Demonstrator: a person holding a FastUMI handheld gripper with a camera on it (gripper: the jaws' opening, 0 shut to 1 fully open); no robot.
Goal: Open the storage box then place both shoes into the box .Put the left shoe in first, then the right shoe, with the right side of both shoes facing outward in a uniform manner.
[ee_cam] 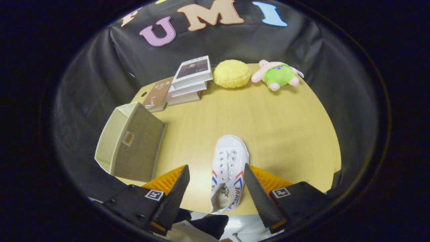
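A white canvas shoe (228, 168) with red and blue stripes lies on the wooden table (275, 127), toe pointing away, its heel at the near table edge. My gripper (216, 171) is open, and the shoe's rear half sits between the fingers, closer to the right finger; neither finger touches it as far as I can tell. To the left of the fingers, at the table's left edge, stands the beige fabric storage box (132, 143), its cream inside showing on the left side and a small label window on its brown face.
Beyond the shoe, at the far side of the table, are a stack of books (189, 82), a yellow round cushion (231, 74) and a pink and green plush toy (277, 74). Another book (156, 95) lies behind the box. Bare tabletop stretches to the right of the shoe.
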